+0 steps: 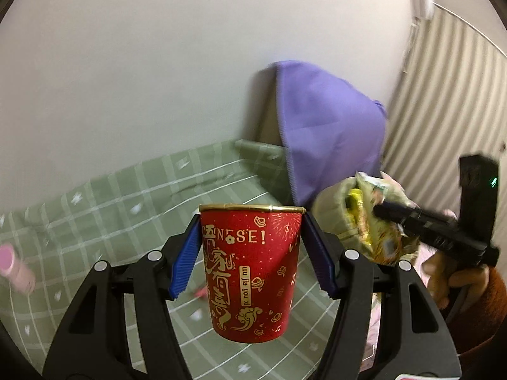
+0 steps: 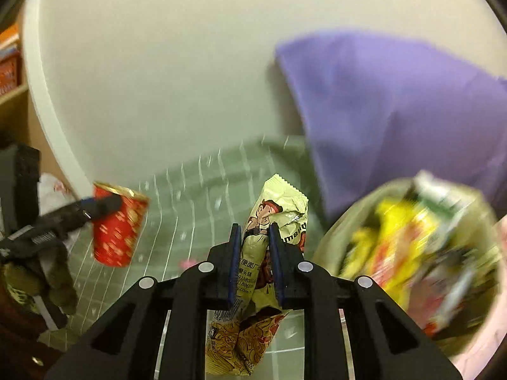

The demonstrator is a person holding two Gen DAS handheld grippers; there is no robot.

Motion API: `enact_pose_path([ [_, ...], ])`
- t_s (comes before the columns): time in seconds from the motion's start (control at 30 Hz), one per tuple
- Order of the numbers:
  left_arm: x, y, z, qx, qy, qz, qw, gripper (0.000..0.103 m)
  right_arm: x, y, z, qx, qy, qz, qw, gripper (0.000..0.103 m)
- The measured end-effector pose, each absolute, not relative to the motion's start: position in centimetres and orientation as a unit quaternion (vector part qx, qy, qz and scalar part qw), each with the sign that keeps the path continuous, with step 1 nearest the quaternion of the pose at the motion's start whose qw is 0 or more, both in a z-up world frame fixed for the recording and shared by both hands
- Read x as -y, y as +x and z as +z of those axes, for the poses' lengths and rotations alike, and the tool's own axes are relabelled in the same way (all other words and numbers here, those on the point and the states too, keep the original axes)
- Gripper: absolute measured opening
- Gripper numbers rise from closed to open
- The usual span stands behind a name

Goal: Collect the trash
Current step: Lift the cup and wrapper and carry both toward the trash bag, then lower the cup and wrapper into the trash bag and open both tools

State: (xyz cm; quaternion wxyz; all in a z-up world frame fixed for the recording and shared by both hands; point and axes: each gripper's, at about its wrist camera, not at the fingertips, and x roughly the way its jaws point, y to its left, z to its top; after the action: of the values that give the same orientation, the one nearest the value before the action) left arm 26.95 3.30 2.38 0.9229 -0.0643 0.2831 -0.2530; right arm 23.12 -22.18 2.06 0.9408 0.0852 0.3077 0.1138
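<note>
Left tongs (image 1: 252, 250) gripped a red cup (image 1: 250, 272) near its stiff rim; light paper, it would crush if squeezed. Right tongs (image 2: 255, 262) pinched a limp, slippery wrapper (image 2: 272, 221) mid-body, near the bin (image 2: 336, 237).

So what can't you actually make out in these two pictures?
- Right wrist view: the wrappers in the round trash bin are motion-blurred, unreadable.
- Left wrist view: the inside of the red paper cup is hidden by its rim.
- Right wrist view: the yellow snack packet has its lower end cut off by the frame edge.
</note>
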Motion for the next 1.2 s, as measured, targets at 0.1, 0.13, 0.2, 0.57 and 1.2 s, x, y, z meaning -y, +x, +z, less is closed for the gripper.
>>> enact_pose_path([
  [0.1, -0.5, 27.0, 4.0, -0.264, -0.037, -0.289, 0.920, 0.059, 24.2, 21.7, 4.5, -0.277, 0.079, 0.085, 0.954, 0.018],
  [0.13, 0.6, 27.0, 4.7, -0.256, -0.029, -0.303, 0.918, 0.059, 25.2, 21.0, 5.3, -0.266, 0.079, 0.073, 0.958, 0.018],
  [0.2, 2.4, 27.0, 5.7, -0.243, -0.017, -0.327, 0.913, 0.059, 26.4, 20.2, 6.3, -0.251, 0.079, 0.056, 0.963, 0.018],
  [0.57, 12.8, 27.9, 8.7, -0.208, 0.003, -0.460, 0.863, 0.060, 34.4, 15.9, 8.5, -0.201, 0.109, -0.024, 0.973, 0.018],
  [1.2, 21.7, 35.7, -2.2, -0.379, 0.012, -0.486, 0.788, 0.058, 39.3, 22.6, -1.2, -0.280, 0.176, 0.020, 0.943, 0.018],
])
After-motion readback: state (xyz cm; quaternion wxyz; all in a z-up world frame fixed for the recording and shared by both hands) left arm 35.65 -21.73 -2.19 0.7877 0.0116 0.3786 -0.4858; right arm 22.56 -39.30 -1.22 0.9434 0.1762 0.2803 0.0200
